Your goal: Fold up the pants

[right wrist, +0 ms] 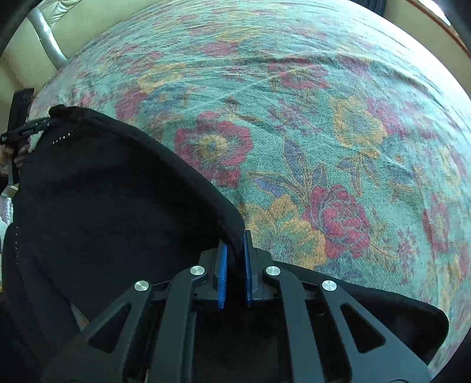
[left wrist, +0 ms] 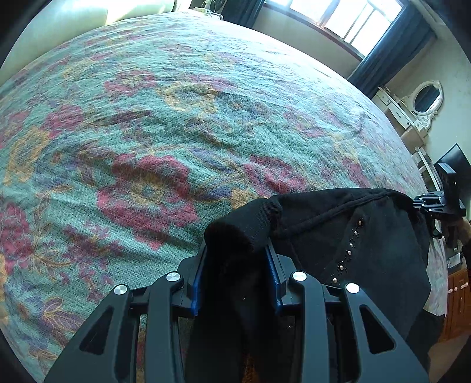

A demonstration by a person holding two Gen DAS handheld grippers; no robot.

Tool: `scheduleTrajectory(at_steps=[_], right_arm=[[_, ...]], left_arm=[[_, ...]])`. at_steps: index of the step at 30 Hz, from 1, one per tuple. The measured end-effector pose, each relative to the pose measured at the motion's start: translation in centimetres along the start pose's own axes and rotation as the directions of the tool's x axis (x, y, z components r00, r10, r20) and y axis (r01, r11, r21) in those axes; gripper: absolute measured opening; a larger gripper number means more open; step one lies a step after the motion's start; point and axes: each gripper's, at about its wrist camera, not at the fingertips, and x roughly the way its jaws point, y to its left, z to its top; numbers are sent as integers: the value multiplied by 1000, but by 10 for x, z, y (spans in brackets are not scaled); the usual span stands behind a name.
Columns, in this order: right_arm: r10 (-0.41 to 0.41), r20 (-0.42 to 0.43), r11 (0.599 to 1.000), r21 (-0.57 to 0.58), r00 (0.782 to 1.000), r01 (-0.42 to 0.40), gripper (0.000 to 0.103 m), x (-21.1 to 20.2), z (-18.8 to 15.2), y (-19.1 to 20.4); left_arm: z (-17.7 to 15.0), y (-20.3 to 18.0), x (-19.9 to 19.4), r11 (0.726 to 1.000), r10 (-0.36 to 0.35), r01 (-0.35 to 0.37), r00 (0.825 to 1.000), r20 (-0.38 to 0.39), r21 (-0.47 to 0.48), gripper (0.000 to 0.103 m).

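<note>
Black pants (left wrist: pixel 347 235) with a line of small studs hang stretched between my two grippers above the bed. My left gripper (left wrist: pixel 237 250) is shut on a thick bunch of the waistband at one end. My right gripper (right wrist: pixel 235 253) is shut on the hem edge of the pants (right wrist: pixel 112 200) at the other end. In the left wrist view the right gripper (left wrist: pixel 429 204) shows at the far right edge of the cloth. In the right wrist view the left gripper (right wrist: pixel 26 129) shows at the far left. The lower part of the pants hangs out of sight.
A bed with a green floral bedspread (left wrist: pixel 176 117) fills both views below the pants. A window with dark curtains (left wrist: pixel 353 23) is beyond the bed. A white dresser with an oval mirror (left wrist: pixel 426 97) stands at the right. A cream headboard (right wrist: pixel 35 35) is at the left.
</note>
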Motion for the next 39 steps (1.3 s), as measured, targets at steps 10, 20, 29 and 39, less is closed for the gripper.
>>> scheduleTrajectory(at_steps=[10,20,29,39], right_arm=[[-267,329,962,37,906,270,9,-125,-89,84],[-379,337,919,28,862,393,9,-152,-244,230],[-189,254,955,274,949,116,62,-98,-310,265],[10,586,476,710,810,-519,70,-94,-352,211]], left_arm=[[5,-21,-64,990,-138,141,979,148,-13,32],[-94,-34,-157,967,-253,245,956,150,72,34],[-211,47,-135,935,-234,229,972,14,-270,39],[-224,17,-150,888,-218,248,968,122,-388,62]])
